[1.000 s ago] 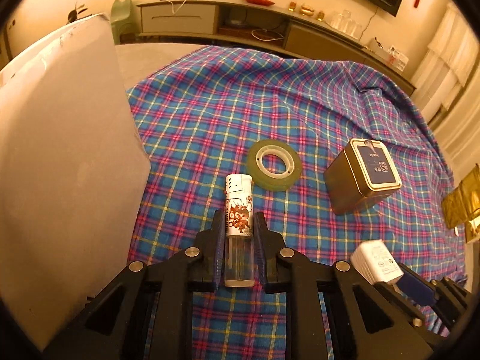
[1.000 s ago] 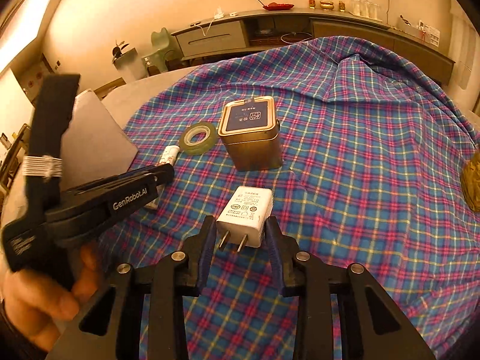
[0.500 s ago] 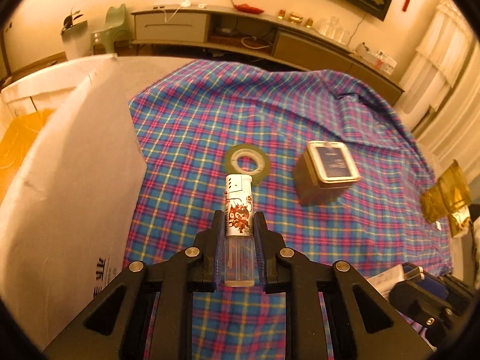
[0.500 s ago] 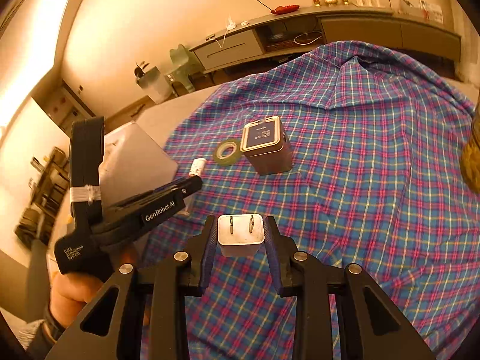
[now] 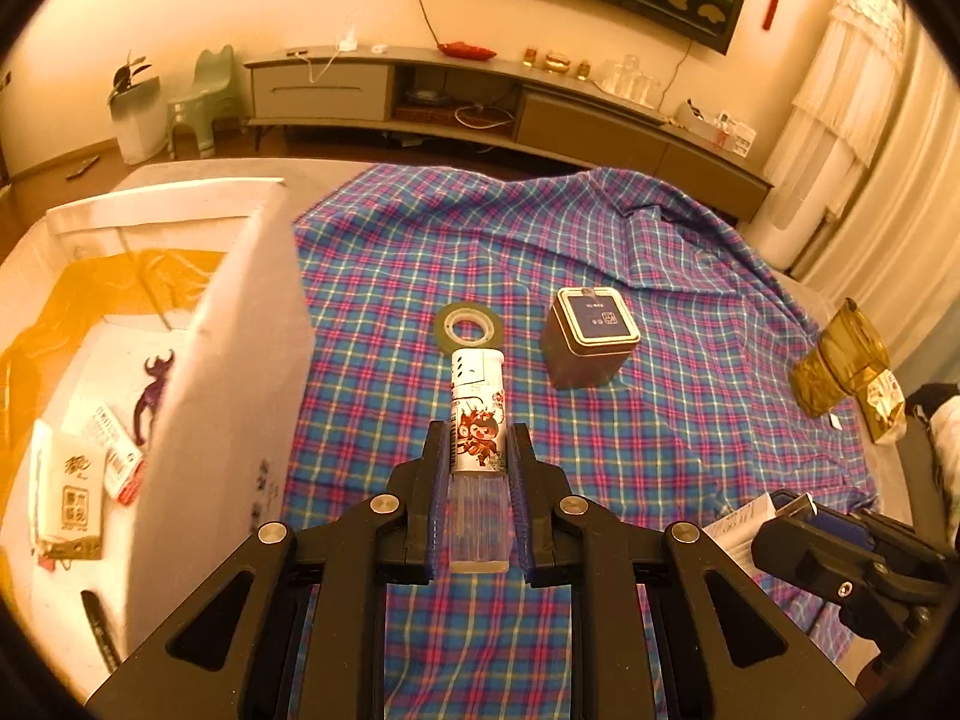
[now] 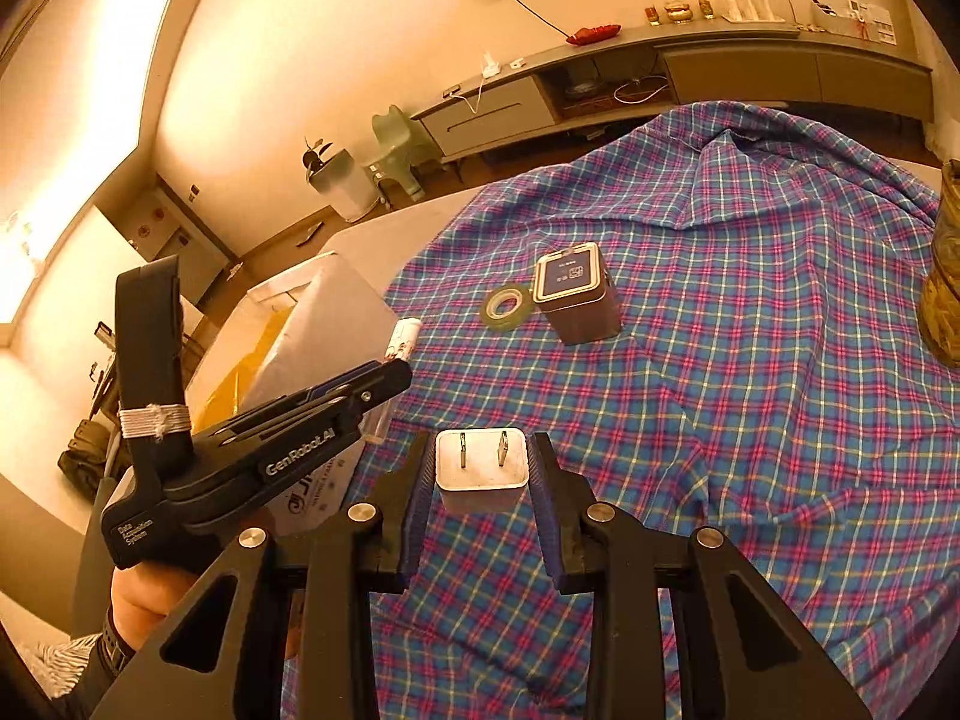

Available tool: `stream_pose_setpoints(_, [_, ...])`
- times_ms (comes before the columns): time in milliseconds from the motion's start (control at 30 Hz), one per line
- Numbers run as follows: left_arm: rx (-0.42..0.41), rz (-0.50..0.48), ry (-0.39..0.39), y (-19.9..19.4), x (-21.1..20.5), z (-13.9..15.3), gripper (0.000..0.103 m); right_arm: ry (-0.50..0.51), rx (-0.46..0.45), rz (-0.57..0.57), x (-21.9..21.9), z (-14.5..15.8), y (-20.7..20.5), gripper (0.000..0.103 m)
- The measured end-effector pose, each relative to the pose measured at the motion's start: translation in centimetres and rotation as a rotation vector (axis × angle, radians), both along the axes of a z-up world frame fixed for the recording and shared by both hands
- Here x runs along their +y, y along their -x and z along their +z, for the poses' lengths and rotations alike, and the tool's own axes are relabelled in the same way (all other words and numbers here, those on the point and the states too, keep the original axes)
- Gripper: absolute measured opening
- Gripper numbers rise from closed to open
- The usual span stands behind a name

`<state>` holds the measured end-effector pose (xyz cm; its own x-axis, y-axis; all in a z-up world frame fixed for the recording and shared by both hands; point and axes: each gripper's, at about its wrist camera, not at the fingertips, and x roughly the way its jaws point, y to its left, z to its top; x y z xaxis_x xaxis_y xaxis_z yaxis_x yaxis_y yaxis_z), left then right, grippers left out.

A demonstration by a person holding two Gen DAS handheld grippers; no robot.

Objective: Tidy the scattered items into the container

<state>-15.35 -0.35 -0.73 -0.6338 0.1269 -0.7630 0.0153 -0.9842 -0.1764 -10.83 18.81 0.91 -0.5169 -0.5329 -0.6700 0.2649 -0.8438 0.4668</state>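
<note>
The left gripper (image 5: 478, 468) was clamped on a lighter (image 5: 478, 420), its fingers pressing both long sides. The lighter had a white cap, a white sleeve printed with a red and black cartoon figure, and a clear lower body; it stuck forward past the fingertips, raised above the plaid cloth (image 5: 690, 432) and just right of the box wall.

The right gripper (image 6: 482, 468) was closed on a white plug adapter (image 6: 482, 471), a small rounded block with its two flat metal prongs facing the camera (held above the cloth as well).

The white box (image 5: 240, 372) stood at the left edge of the cloth with its top open. Inside it lay a yellow liner along the far side, a pale packet with printed characters, a small card with red on it, a purple figure printed or lying on the floor of the box (which of the two was unclear), and a dark pen-like stick near the front.

On the cloth, a roll of green tape (image 5: 470, 327) lay flat, with a square metal tin (image 5: 591, 336) with a dark blue label upright near it to the right. A yellowish crinkled packet (image 5: 840, 360) sat at the far right edge.
</note>
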Motion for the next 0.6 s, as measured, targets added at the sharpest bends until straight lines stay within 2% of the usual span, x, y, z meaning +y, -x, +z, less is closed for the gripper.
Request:
stream_pose_setpoints(267, [0.032,-0.014,-0.028,-3.2,-0.5,1.8,0.019,-0.071,0.05,0.025,-1.0,1.7,-3.1,0.032])
stream_pose_setpoints(433, [0.047,-0.014,-0.046,-5.7,-1.2,3.0,0.019,-0.075,0.077,0.019,-1.1,3.0,-4.5,0.032])
stream_pose_setpoints(600, [0.083,-0.009,-0.071,-8.0,-2.5,4.4,0.019,-0.067,0.121,0.041,-3.2,4.9,-5.9,0.033])
